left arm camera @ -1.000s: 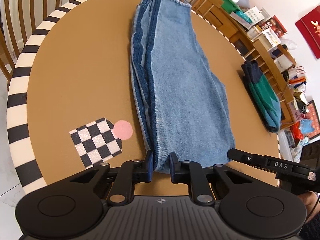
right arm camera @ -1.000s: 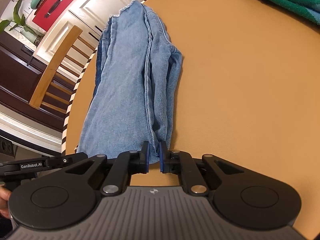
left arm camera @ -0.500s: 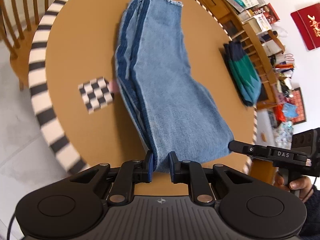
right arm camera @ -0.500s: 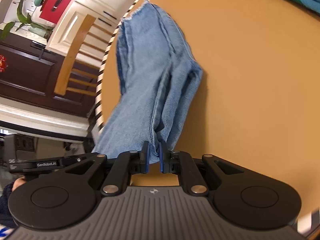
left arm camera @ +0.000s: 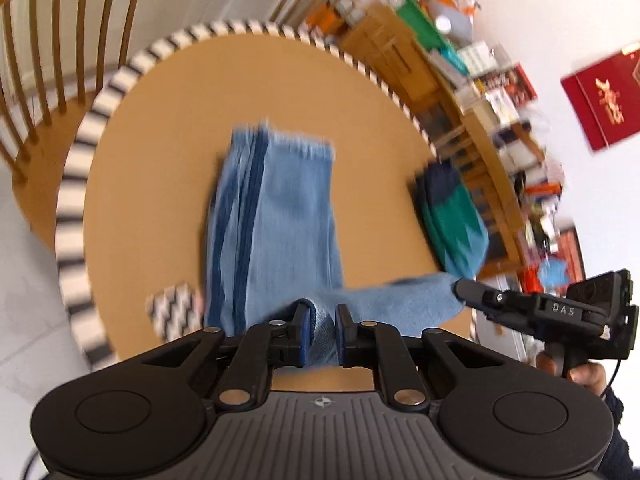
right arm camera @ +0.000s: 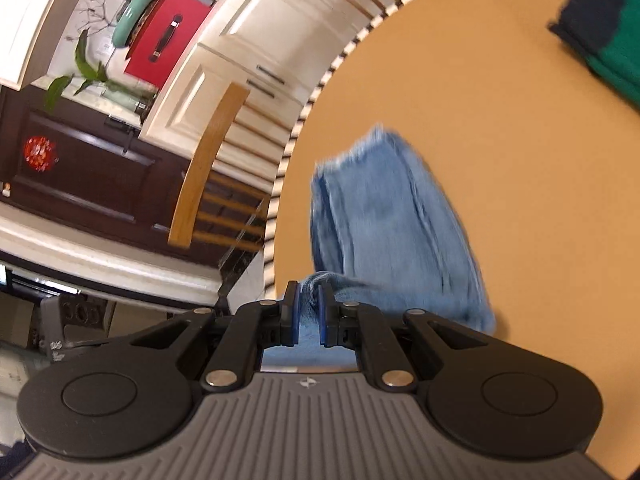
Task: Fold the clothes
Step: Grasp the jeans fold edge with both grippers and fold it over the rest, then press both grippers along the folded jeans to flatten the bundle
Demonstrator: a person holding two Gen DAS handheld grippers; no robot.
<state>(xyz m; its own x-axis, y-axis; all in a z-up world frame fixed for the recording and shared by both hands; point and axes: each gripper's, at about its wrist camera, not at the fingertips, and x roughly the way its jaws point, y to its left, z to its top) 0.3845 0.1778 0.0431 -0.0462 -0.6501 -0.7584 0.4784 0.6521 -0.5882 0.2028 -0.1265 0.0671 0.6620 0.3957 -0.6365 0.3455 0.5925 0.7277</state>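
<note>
The left tool [left arm camera: 319, 330] and the right tool [right arm camera: 308, 312] each pinched an edge of the blue jeans [left arm camera: 288, 220], above the round table [left arm camera: 160, 184].

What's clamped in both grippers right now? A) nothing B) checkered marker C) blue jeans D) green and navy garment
C: the left gripper and the right gripper each pinch denim of the blue jeans between their pads, while the green and navy garment lies apart on the table.
</note>
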